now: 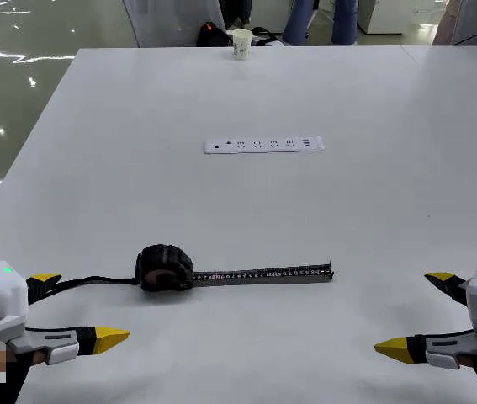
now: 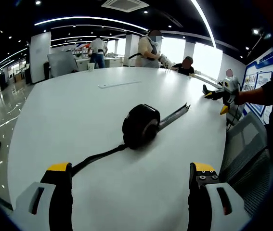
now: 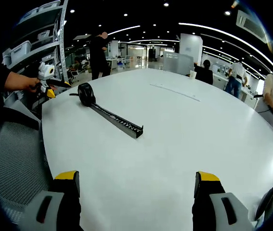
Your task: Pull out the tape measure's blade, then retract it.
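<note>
A black tape measure lies on the white table, its dark blade drawn out to the right and flat on the surface. A black strap trails left from the case. My left gripper stands open at the near left, just short of the strap's end, holding nothing. In the left gripper view the case is ahead between the yellow-tipped jaws. My right gripper stands open at the near right, well clear of the blade's hook end. The case sits far left in the right gripper view.
A white power strip lies mid-table beyond the tape. A paper cup stands at the far edge. People stand past the far edge. A mesh chair sits by the table's near side.
</note>
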